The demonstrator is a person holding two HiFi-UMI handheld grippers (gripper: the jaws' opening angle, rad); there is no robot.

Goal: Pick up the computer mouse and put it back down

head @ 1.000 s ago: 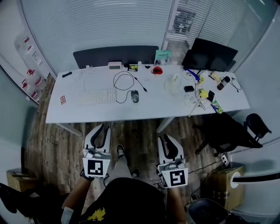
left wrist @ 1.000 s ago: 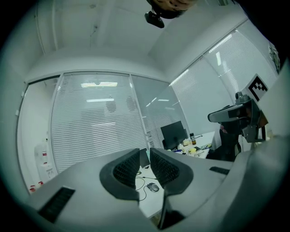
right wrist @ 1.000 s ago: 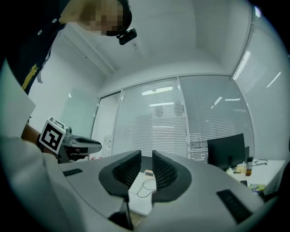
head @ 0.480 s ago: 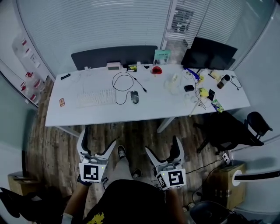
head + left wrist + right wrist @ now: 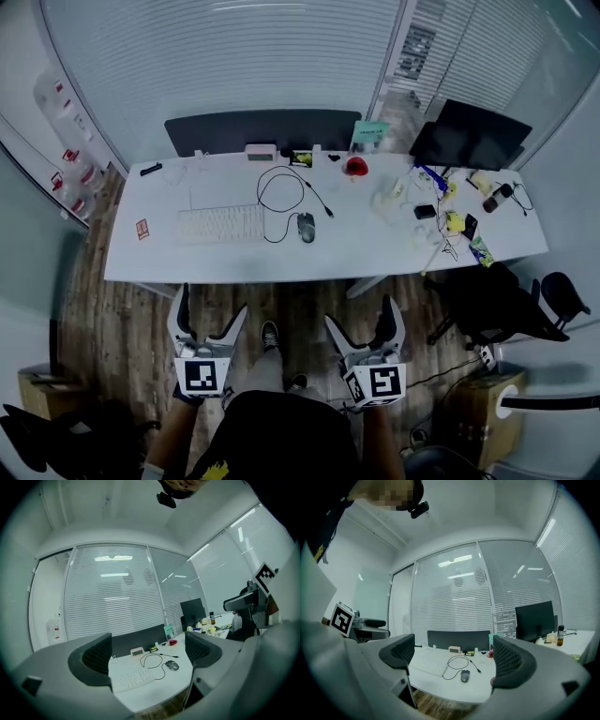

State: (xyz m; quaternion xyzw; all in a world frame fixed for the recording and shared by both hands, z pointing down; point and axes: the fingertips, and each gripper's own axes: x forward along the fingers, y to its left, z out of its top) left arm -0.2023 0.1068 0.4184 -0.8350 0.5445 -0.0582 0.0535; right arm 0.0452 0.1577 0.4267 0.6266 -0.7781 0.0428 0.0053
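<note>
A dark wired computer mouse lies near the middle of the white desk, its black cable looping behind it; it also shows as the mouse in the left gripper view and the mouse in the right gripper view. My left gripper and right gripper hang over the wooden floor in front of the desk, well short of the mouse. Both stand open with nothing between their jaws.
A white keyboard lies left of the mouse. A red object, a small clock and a black monitor stand farther back, with clutter at the desk's right end. A black chair stands at the right, a cardboard box near it.
Both grippers' jaws have swung from nearly shut to wide open. The view has moved toward the desk, which now sits lower and larger in the head view.
</note>
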